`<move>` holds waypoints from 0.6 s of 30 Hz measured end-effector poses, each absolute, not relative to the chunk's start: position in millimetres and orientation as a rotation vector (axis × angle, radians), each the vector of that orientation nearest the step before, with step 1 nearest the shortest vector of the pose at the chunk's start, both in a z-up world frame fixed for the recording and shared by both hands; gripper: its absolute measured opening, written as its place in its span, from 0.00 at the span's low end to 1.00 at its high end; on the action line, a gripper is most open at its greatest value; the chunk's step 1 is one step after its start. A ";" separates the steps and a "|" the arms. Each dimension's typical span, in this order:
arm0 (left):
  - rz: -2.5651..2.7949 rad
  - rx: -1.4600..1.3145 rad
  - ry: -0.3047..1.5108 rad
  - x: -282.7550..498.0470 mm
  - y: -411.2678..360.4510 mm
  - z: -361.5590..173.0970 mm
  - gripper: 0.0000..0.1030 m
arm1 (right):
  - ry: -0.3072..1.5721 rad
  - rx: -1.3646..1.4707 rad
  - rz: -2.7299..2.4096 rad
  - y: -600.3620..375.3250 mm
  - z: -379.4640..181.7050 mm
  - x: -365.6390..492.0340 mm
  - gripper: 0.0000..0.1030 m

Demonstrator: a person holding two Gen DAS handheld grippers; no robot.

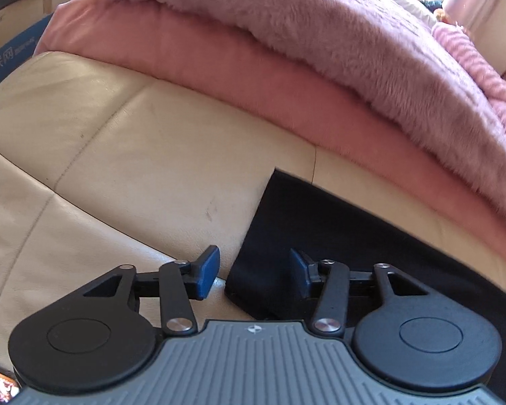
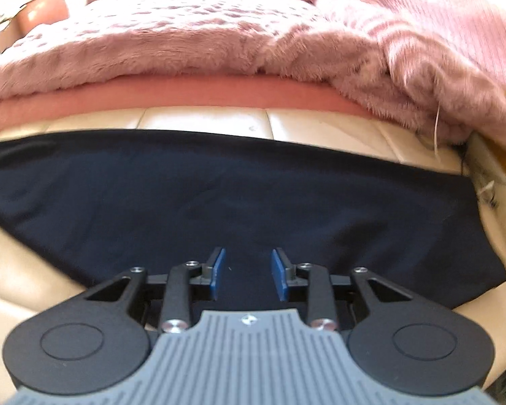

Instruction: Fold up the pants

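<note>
Dark navy pants [image 2: 219,195] lie flat and folded on a cream leather sofa seat [image 1: 135,168]. In the left wrist view their left end [image 1: 320,222] reaches down to a corner between my fingers. My left gripper [image 1: 254,273] stands open over that corner, the blue pads apart from the cloth's edge. My right gripper [image 2: 248,275] hovers over the near edge of the pants, jaws open with a narrower gap and only flat cloth below them. Neither pad pair presses on the fabric.
A folded pink blanket [image 1: 253,77] and a fluffy mauve throw [image 1: 337,33] lie along the back of the seat. A pink knit piece [image 2: 455,17] sits at the far right. Cardboard boxes [image 1: 13,10] stand beyond the sofa's left end.
</note>
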State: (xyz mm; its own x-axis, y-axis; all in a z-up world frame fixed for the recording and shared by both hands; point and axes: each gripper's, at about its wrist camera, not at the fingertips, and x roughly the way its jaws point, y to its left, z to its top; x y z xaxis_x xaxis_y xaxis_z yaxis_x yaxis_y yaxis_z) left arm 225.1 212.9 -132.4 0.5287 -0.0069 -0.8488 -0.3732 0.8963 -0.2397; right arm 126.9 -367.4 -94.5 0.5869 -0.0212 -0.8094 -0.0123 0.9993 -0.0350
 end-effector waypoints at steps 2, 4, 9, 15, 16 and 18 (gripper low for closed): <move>0.221 -0.408 0.970 221.8 205.3 -135.6 0.59 | 0.946 -0.001 -0.013 -363.9 -101.1 134.7 0.25; 0.244 -0.382 0.951 217.1 195.2 -139.7 0.56 | 0.952 0.011 -0.022 -361.8 -108.3 139.8 0.25; 0.273 -0.375 0.909 203.8 167.6 -142.5 0.08 | 0.968 0.019 -0.015 -354.2 -124.2 146.0 0.25; 0.344 -0.448 0.866 195.1 179.4 -137.4 0.06 | 0.987 -0.003 0.007 -346.2 -130.0 142.9 0.25; 0.351 -0.467 0.863 192.3 186.7 -135.0 0.06 | 0.992 -0.002 0.011 -345.8 -130.3 142.7 0.25; 0.379 -0.469 0.851 184.9 200.7 -127.6 0.06 | 1.009 0.005 0.029 -343.1 -132.5 141.7 0.25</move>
